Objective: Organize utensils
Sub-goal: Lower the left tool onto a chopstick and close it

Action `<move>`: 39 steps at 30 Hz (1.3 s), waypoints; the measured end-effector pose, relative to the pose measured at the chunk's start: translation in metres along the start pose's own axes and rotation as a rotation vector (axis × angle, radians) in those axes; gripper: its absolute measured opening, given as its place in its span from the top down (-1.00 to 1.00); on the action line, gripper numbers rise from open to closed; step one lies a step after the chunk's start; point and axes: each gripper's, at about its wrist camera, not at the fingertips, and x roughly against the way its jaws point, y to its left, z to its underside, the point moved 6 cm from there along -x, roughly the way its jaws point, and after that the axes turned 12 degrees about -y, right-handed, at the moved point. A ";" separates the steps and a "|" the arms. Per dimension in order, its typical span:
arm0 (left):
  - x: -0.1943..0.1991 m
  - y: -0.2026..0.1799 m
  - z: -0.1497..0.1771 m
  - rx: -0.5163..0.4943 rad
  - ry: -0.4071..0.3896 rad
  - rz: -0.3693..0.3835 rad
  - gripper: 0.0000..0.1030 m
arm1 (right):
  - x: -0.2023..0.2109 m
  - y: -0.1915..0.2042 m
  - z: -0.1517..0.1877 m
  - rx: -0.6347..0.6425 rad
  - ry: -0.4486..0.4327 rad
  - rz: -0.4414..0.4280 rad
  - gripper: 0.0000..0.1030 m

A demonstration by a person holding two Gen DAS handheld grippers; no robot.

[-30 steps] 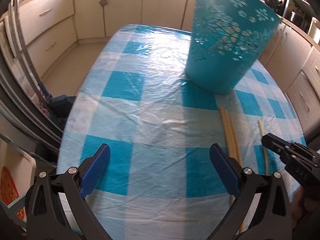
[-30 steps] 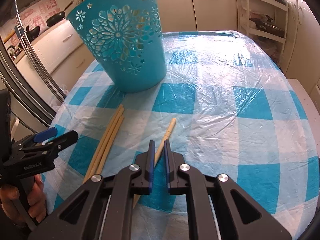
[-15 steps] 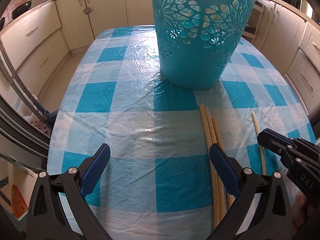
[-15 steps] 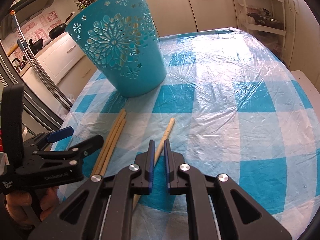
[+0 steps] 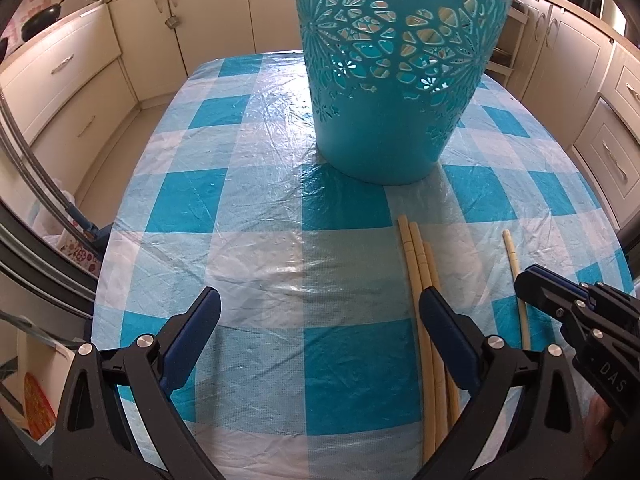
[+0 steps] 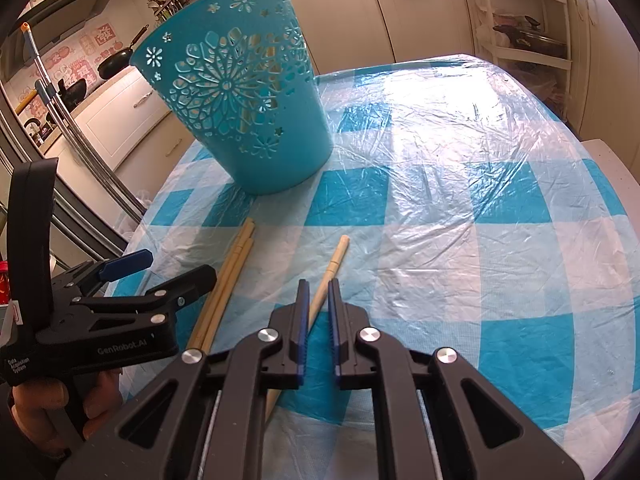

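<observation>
A teal perforated basket point(image 5: 394, 80) stands upright on the checked table; it also shows in the right wrist view point(image 6: 244, 108). Three pale chopsticks point(image 5: 418, 264) lie bunched in front of it, seen too in the right wrist view point(image 6: 230, 276). A single chopstick point(image 5: 516, 272) lies apart to their right. My left gripper point(image 5: 320, 312) is open wide and empty, its right finger point(image 5: 448, 332) over the bunch. My right gripper point(image 6: 318, 300) has its jaws nearly closed with a narrow gap, low over the single chopstick point(image 6: 334, 262), which lies between them on the cloth.
A blue-and-white checked plastic cloth point(image 5: 260, 200) covers the table. Cream kitchen cabinets point(image 5: 72, 80) surround it. A metal rack's poles point(image 6: 68, 120) stand off the table's left edge. The left gripper body point(image 6: 104, 320) is close beside the right one.
The left gripper has swung right toward the basket and chopsticks and stayed open. The right gripper has held nearly still over the single chopstick, jaws unchanged.
</observation>
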 end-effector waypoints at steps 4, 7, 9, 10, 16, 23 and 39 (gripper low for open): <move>-0.002 0.003 0.000 0.012 0.008 0.000 -0.85 | 0.000 0.000 0.000 -0.001 0.000 -0.002 0.80; -0.001 0.001 0.001 0.005 0.008 0.006 -0.85 | 0.001 0.000 0.000 -0.001 0.000 -0.002 0.79; -0.001 -0.001 0.001 0.001 0.008 0.010 -0.85 | 0.001 0.000 0.000 -0.003 0.000 -0.004 0.79; -0.001 -0.002 0.002 0.000 0.012 0.013 -0.85 | 0.001 -0.001 0.000 -0.005 0.000 -0.005 0.79; -0.002 -0.004 0.004 -0.007 0.014 0.005 -0.86 | 0.002 -0.002 -0.001 -0.004 0.001 -0.006 0.79; 0.000 0.002 0.003 -0.021 0.015 -0.018 -0.86 | -0.006 0.004 -0.006 0.032 0.036 0.026 0.79; -0.011 -0.013 -0.013 -0.075 0.011 -0.027 -0.41 | -0.017 0.010 -0.011 0.106 0.070 0.088 0.79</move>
